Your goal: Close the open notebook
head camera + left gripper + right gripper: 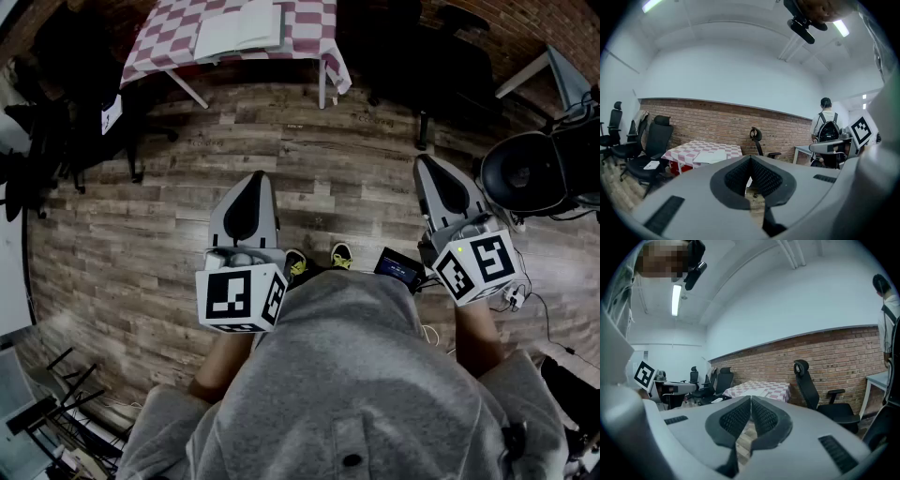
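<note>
At the far end of the plank floor (187,169), straight ahead of you: one table (319,28) under a red-and-white checked cloth.

Item, notebook (239,28): lies open on that table, pale pages up, near the middle of the cloth. It is well apart from both of your grippers.

Item, left gripper (251,183): you hold it out over the floor, pointing toward the table. Its own view shows the two dark ribbed pads (738,176) pressed together at the tip, with nothing caught between them.

Item, right gripper (429,169): you hold it level with the left one, a body's width to its right, also aimed at the table. Its jaws are closed tip to tip and carry nothing.

Item, black office chairs: several stand left of the table (656,140), and another stands right of it (811,390).

Item, brick wall (722,122): runs behind the table.

Item, person with a backpack (827,126): stands off to the right, back turned to you.

Item, your shoes (319,261): yellow-green, visible between the two grippers.
</note>
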A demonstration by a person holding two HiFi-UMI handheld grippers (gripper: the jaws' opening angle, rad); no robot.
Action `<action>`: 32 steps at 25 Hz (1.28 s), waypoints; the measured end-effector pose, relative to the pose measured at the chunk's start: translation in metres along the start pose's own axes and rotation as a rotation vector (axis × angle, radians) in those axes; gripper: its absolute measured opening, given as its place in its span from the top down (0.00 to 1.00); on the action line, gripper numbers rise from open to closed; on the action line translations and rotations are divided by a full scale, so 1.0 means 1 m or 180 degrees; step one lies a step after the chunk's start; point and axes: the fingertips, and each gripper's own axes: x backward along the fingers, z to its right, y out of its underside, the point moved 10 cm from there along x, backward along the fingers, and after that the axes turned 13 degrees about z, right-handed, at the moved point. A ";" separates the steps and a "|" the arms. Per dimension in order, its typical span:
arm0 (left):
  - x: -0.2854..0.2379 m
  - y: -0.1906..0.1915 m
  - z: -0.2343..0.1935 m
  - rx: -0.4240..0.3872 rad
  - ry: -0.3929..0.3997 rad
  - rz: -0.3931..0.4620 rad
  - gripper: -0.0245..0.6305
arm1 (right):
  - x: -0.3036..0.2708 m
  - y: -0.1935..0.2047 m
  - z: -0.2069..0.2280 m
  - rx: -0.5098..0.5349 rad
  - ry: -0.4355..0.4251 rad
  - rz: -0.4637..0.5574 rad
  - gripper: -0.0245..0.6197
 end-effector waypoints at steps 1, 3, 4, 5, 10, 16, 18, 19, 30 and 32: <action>-0.001 0.000 0.001 0.0007 0.0002 -0.0005 0.95 | -0.002 0.002 -0.001 -0.0046 -0.0004 0.0001 0.92; -0.002 0.000 0.003 0.0015 0.0010 -0.0011 0.95 | -0.005 0.006 -0.005 -0.0121 -0.0010 0.0004 0.92; -0.002 0.001 0.004 0.0016 0.0014 -0.0012 0.95 | -0.005 0.008 -0.006 -0.0146 -0.0012 0.0006 0.92; -0.001 0.002 0.005 0.0017 0.0017 -0.0010 0.95 | -0.005 0.010 -0.008 -0.0169 -0.0012 0.0009 0.92; 0.001 -0.002 0.002 -0.0003 -0.0028 -0.0011 0.95 | -0.004 0.014 -0.013 -0.0312 0.0008 0.0059 0.92; 0.002 -0.004 0.009 -0.0027 -0.0122 0.0009 0.95 | -0.002 0.014 -0.008 -0.0441 -0.0052 0.0130 0.92; 0.002 -0.005 0.013 -0.0031 -0.0159 0.0010 0.95 | -0.002 0.015 -0.005 -0.0462 -0.0114 0.0139 0.92; 0.002 -0.005 0.016 -0.0038 -0.0171 0.0006 0.95 | -0.002 0.015 -0.004 -0.0479 -0.0140 0.0145 0.92; 0.004 0.000 0.050 -0.0095 -0.0281 0.0013 0.95 | 0.008 0.020 0.012 -0.0600 -0.0362 0.0215 0.92; 0.003 0.001 0.055 -0.0091 -0.0294 0.0031 0.95 | 0.009 0.020 0.014 -0.0615 -0.0383 0.0236 0.92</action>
